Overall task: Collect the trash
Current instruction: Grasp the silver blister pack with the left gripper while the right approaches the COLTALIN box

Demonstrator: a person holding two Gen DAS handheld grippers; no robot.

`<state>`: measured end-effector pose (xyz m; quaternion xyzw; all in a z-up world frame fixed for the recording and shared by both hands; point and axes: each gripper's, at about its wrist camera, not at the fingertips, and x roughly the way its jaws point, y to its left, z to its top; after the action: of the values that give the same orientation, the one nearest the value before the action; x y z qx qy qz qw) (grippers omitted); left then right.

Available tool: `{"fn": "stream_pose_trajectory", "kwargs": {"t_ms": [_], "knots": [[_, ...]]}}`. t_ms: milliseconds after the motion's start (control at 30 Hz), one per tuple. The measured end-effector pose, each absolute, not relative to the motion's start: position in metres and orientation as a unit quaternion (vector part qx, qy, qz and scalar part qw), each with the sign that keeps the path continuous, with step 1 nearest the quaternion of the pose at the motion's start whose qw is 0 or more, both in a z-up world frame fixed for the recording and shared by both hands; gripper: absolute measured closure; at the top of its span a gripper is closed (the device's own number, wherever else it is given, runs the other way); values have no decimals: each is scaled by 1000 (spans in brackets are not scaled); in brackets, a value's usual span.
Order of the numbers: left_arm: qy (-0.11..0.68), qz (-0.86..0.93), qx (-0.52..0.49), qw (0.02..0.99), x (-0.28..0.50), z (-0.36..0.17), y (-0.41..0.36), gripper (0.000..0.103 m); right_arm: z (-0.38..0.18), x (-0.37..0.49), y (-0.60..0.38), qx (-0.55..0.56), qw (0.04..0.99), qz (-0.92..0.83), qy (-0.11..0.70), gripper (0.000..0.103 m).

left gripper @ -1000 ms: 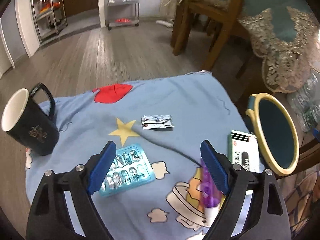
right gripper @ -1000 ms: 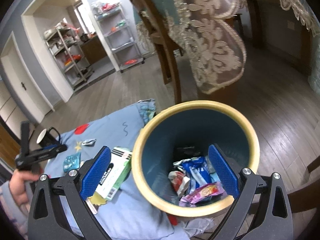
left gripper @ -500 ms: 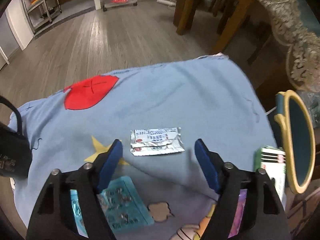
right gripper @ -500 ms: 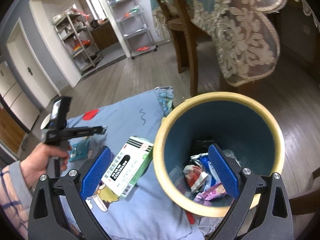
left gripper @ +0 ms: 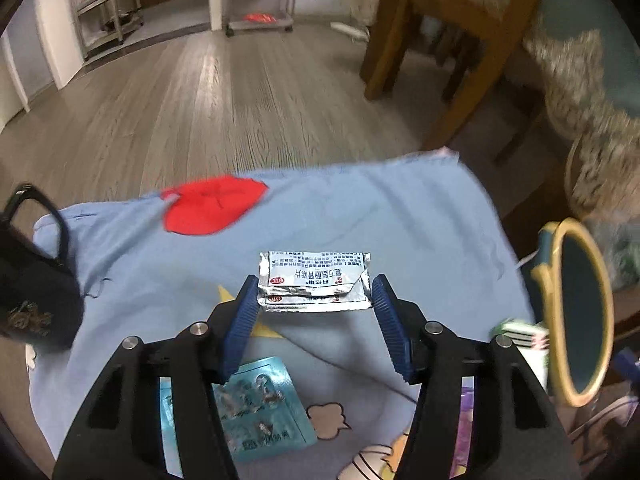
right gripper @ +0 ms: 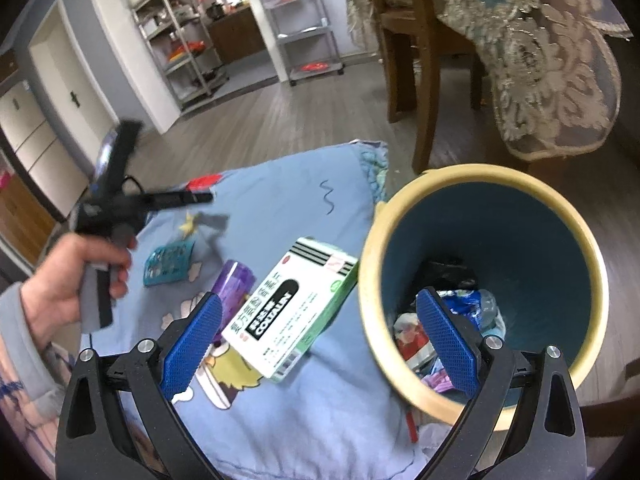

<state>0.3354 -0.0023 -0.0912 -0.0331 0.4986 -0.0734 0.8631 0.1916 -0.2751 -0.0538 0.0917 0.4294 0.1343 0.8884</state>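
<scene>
The left gripper (left gripper: 314,300) is spread, its blue pads bracketing the two ends of the silver foil sachets (left gripper: 314,282) that lie flat on the blue cloth (left gripper: 400,224); nothing is pinched yet. This looks like the pick-up step for that piece of trash. The next move, I'd judge, is to press down and close on the thin foil (it may slide or buckle, being so flat), then carry it to the bin (right gripper: 484,280) standing at the cloth's right edge. The right gripper (right gripper: 320,340) hangs spread and empty between the medicine box (right gripper: 292,312) and the bin.
</scene>
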Motion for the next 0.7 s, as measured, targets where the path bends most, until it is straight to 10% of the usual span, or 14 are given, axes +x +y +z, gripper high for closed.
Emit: {"fn": "stream_pose_trajectory", "kwargs": {"t_ms": [700], "knots": [[421,-111,-84,896,226,-27,12,46,-123,214,-253,281,777,133,548,6]]}}
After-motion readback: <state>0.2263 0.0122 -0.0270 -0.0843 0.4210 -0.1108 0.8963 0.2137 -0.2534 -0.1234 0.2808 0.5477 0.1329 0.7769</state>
